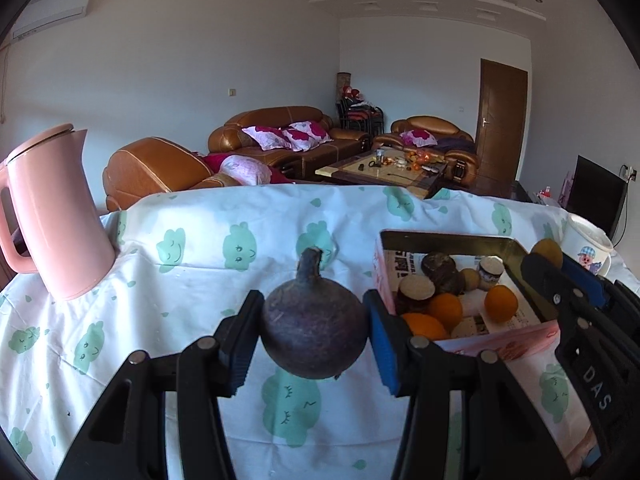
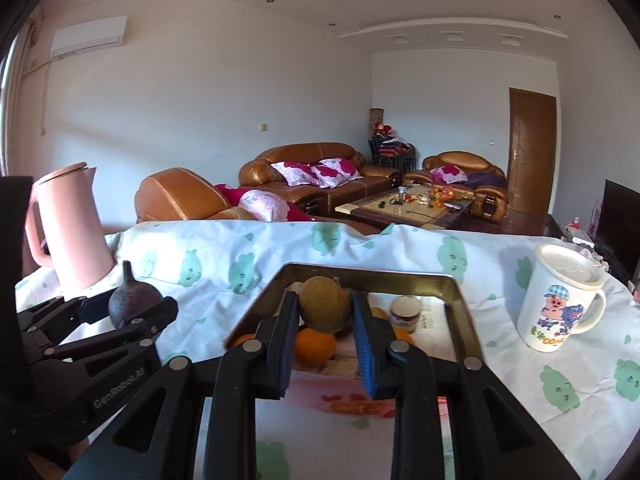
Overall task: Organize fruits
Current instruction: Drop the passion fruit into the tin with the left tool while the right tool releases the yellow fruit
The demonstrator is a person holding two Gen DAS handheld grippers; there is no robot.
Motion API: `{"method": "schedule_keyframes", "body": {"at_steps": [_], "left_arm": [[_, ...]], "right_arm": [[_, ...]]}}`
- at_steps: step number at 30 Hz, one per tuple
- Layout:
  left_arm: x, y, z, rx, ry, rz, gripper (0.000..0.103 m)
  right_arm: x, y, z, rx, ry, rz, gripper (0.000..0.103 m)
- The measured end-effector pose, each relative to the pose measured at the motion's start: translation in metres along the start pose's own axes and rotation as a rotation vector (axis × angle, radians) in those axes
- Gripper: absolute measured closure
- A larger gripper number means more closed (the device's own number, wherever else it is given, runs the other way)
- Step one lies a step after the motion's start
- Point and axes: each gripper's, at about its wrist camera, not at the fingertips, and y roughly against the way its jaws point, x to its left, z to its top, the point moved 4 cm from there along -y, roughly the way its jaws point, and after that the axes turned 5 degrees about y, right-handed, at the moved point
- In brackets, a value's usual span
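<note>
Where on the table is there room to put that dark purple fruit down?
The cloth lies bare between the pink kettle and the tin box, right under the purple fruit in the left gripper. Another bare strip runs between box and mug. The box itself is crowded with oranges.

Both wrist views read as daylit and fairly bright; I see no lamp lit. Light enters from the left: a pale patch lies across the wall [image 2: 168, 120] and the pink kettle [image 1: 56, 216] carries a soft sheen on its side. The tablecloth [image 1: 180, 280] is evenly lit, with faint shadows in its folds. Gripper fingers [image 2: 280, 344] come out near-black, detail lost. Heavy fisheye bowing: ceiling lines curve, corners vignette to black. Focus holds from foreground to sofa [image 2: 304, 172]; slight softness toward the rim.
</note>
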Motion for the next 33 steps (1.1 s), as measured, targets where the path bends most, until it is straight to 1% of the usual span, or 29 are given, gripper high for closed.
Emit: {"method": "schedule_keyframes", "body": {"at_steps": [2,4,10,13,15,21,23,24,26,27,29,30,31,32,33], "left_arm": [[-0.014,-0.003,0.003,0.000,-0.011,-0.020,0.050],[-0.029,-0.008,0.005,0.006,-0.019,-0.047,0.050],[-0.073,-0.025,0.012,0.013,-0.050,-0.106,0.050],[-0.085,-0.038,0.011,0.035,-0.050,-0.115,0.050],[-0.090,-0.047,0.010,0.053,-0.048,-0.111,0.051],[-0.088,-0.068,0.004,0.112,-0.025,-0.094,0.050],[-0.087,-0.068,0.004,0.108,-0.019,-0.093,0.049],[-0.086,-0.066,0.004,0.103,-0.018,-0.085,0.047],[-0.084,-0.063,0.004,0.080,-0.016,-0.057,0.038],[-0.083,-0.060,0.005,0.065,-0.017,-0.043,0.035],[-0.077,-0.053,0.006,0.040,-0.018,-0.011,0.019],[-0.074,-0.050,0.006,0.027,-0.012,0.009,0.015],[-0.069,-0.046,0.008,0.015,-0.004,0.031,0.006],[-0.065,-0.043,0.009,0.000,0.004,0.048,0.000],[-0.062,-0.039,0.009,-0.014,0.012,0.051,0.000]], "right_arm": [[-0.020,-0.004,0.000,0.006,-0.028,-0.037,0.075],[-0.037,-0.012,0.000,0.022,-0.055,-0.055,0.075],[-0.068,-0.038,0.001,0.066,-0.114,-0.055,0.075],[-0.074,-0.051,0.001,0.091,-0.131,-0.008,0.075],[-0.076,-0.061,-0.001,0.114,-0.129,0.007,0.075],[-0.079,-0.094,-0.010,0.212,-0.149,0.099,0.074],[-0.082,-0.098,-0.012,0.229,-0.177,0.152,0.074],[-0.083,-0.099,-0.013,0.232,-0.194,0.180,0.074],[-0.084,-0.098,-0.014,0.229,-0.208,0.193,0.074],[-0.084,-0.097,-0.014,0.225,-0.213,0.204,0.074],[-0.085,-0.095,-0.014,0.219,-0.221,0.227,0.074],[-0.084,-0.093,-0.014,0.215,-0.224,0.236,0.074],[-0.083,-0.092,-0.013,0.210,-0.225,0.243,0.073],[-0.083,-0.090,-0.012,0.202,-0.226,0.251,0.073],[-0.082,-0.087,-0.012,0.191,-0.228,0.256,0.068]]}}
